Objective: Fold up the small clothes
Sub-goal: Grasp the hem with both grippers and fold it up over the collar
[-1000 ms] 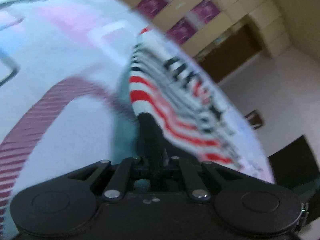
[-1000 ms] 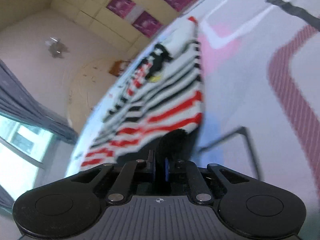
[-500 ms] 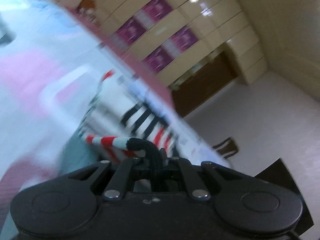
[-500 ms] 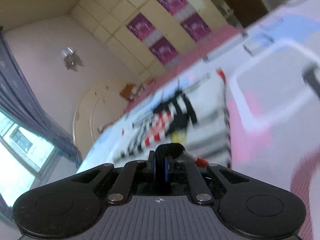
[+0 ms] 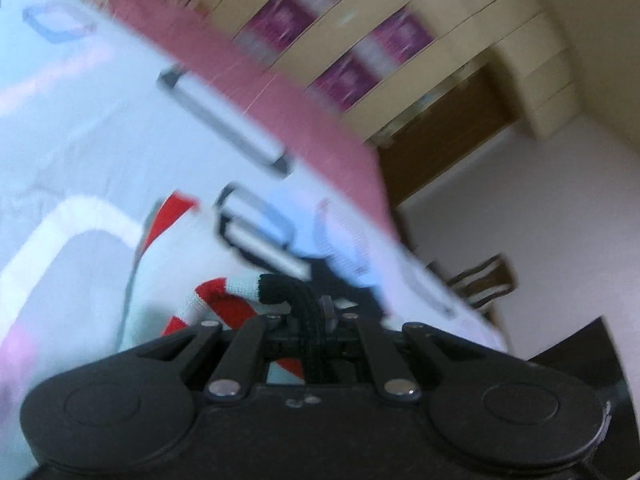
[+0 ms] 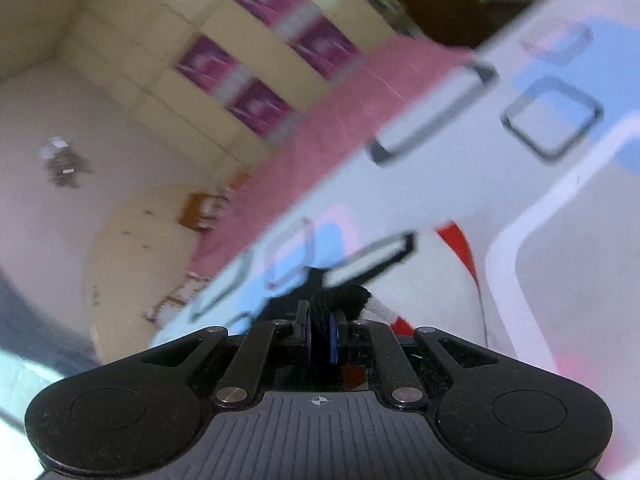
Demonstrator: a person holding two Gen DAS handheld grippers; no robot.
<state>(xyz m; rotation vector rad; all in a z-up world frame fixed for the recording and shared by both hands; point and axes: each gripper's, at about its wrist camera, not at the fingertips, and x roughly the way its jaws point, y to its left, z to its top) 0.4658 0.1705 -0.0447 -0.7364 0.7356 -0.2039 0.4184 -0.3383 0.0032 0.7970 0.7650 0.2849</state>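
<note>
Both grippers pinch the striped garment [image 5: 224, 300] by its black edge: the left gripper [image 5: 310, 320] has its jaws pressed onto the hem, with the knit trailing off to its left, and the right gripper [image 6: 322, 332] clamps another dark fold between its blue pads [image 6: 333, 338]. Ahead of each lies the patterned bedsheet [image 5: 100, 140].

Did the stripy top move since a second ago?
Yes. The striped top, pinched by both the left gripper and right gripper, has travelled forward over the bedsheet, toward its pink edge.
</note>
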